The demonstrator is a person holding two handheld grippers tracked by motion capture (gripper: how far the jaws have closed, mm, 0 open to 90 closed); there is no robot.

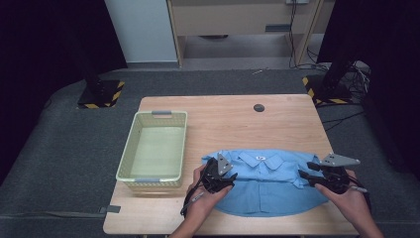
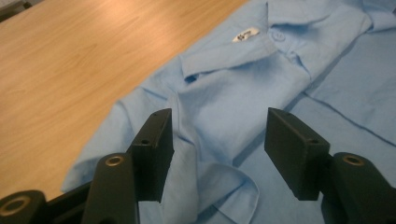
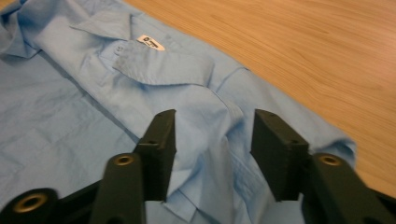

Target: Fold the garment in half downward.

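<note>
- A light blue shirt (image 1: 270, 181) is laid flat, collar away from the person, along the near edge of the tabletop (image 1: 223, 116), towards its near right corner; the sleeves have been turned in over the body, which suggests a fold in progress.
- The left gripper (image 1: 229, 177) is poised at the shirt's left shoulder and the right gripper (image 1: 306, 176) at the right shoulder, a symmetric placement judged suitable for lifting both sides at once.
- In the left gripper view the jaws are seen wide apart, straddling a raised pleat of the folded sleeve (image 2: 205, 140); nothing is clamped.
- In the right gripper view the jaws are likewise spread, with a ridge of sleeve fabric (image 3: 210, 140) between them but not pinched.
- The cloth is thin, woven and matte, with soft creases; a stiffer collar (image 2: 224, 53) and a small white label (image 2: 246, 33) are seen at the neck.
- A pale green plastic basket (image 1: 128, 148), rectangular with slotted walls, stands near the left edge of the tabletop, well apart from the shirt, presumably as the destination.
- The tabletop is of light wood grain, smooth, with a small dark round cap (image 1: 258, 107) near the far edge.
</note>
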